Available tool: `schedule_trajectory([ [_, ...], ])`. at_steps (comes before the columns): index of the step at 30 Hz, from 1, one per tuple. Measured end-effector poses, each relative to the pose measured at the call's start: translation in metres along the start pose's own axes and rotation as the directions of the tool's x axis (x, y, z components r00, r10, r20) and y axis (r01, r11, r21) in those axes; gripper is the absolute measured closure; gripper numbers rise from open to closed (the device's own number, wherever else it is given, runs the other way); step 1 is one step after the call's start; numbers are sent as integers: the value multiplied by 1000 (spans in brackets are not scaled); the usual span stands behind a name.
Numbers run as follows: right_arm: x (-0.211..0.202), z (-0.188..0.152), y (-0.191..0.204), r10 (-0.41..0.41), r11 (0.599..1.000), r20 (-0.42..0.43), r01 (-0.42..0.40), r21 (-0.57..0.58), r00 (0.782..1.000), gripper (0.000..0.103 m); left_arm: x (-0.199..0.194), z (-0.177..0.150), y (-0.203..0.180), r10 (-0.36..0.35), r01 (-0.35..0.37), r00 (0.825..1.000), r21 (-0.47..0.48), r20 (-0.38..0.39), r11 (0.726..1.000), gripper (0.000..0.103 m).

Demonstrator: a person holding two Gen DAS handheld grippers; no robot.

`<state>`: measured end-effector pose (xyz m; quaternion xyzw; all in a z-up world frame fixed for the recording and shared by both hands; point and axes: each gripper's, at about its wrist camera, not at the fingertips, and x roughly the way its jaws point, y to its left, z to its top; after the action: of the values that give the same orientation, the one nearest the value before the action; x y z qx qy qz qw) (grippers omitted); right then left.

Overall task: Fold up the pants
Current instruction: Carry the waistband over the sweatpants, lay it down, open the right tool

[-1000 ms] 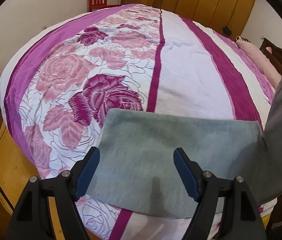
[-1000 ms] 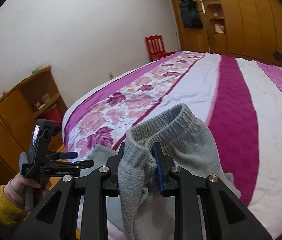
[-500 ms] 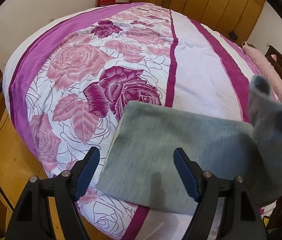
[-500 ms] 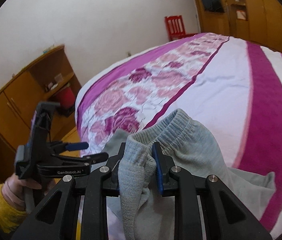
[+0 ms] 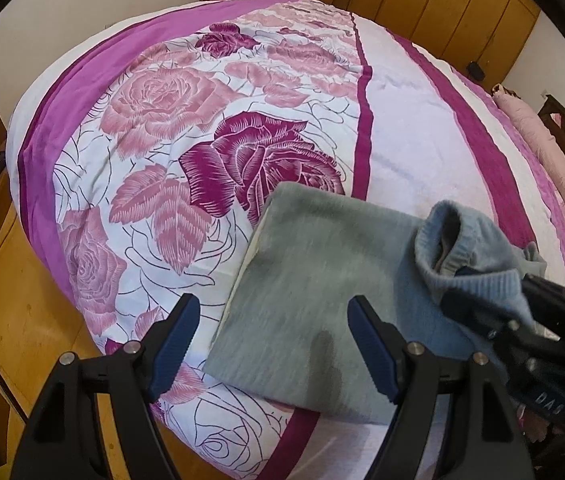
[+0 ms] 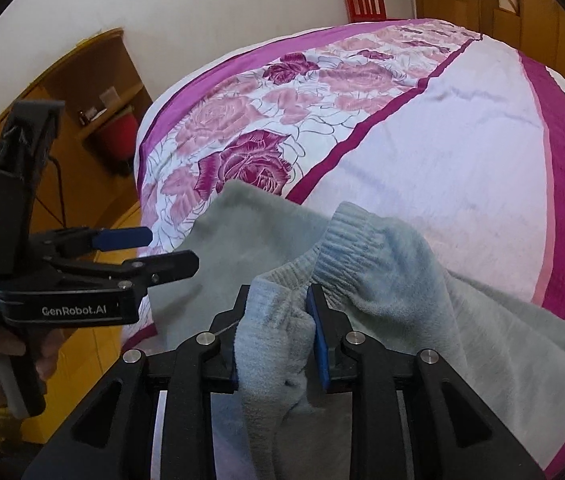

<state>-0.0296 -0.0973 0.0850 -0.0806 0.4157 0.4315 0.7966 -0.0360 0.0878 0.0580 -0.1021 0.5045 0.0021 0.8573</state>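
room: we see a bedroom with wooden wardrobes [image 5: 450, 12] along the far wall, a red chair [image 6: 363, 0] by the white wall, and a wooden shelf unit [image 6: 62, 92] on the left side.
bed: floral magenta bedspread [image 5: 210, 128] covers the bed; it serves as the folding surface.
pants: grey fleece pants [image 5: 322, 300] lie on the near edge of the bed, the main part flat and already doubled, we judge; the ribbed cuff end [image 6: 346, 240] is lifted off the bed.
right gripper: right gripper [image 6: 278, 340] has its fingers clamped on the bunched grey fabric just below the cuff, holding it up above the flat part.
left gripper: left gripper [image 5: 274, 344] has its fingers spread wide, holding nothing, hovering over the near-left edge of the flat part.
step: we judge a fold is in progress, with the leg end being carried over the flat part.
next: likely lay the cuff end down aligned with the left edge, then release; the left could pin or smooth the layer.
risk: the bunched fabric may land crooked.
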Motion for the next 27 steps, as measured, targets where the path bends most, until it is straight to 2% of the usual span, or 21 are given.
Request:
schedule_trajectory([
  [2, -5, 0, 2, 22, 1000, 21, -22, -4, 1000, 64, 0, 0, 0, 0, 0, 1000, 0, -2, 1000, 23],
  [4, -12, 2, 3, 44, 999, 41, -44, -9, 998, 50, 0, -1, -1, 1, -1, 1000, 2, -2, 1000, 23],
  [5, -16, 2, 4, 46, 999, 54, -46, -11, 997, 48, 1, -1, -2, 2, -2, 1000, 4, -3, 1000, 23],
  [11, -35, 4, -4, 42, 999, 79, -43, 12, 996, 48, -1, 0, -7, 1, 0, 1000, 20, -3, 1000, 23],
  [19, -65, -10, -36, -109, 993, 85, 106, 49, 990, 48, -3, 2, -17, -6, 6, 1000, 43, -1, 999, 23],
  [27, -80, -43, -80, -215, 962, 54, 202, 182, 975, 48, -5, 1, -37, -20, 21, 1000, 93, -11, 995, 23],
])
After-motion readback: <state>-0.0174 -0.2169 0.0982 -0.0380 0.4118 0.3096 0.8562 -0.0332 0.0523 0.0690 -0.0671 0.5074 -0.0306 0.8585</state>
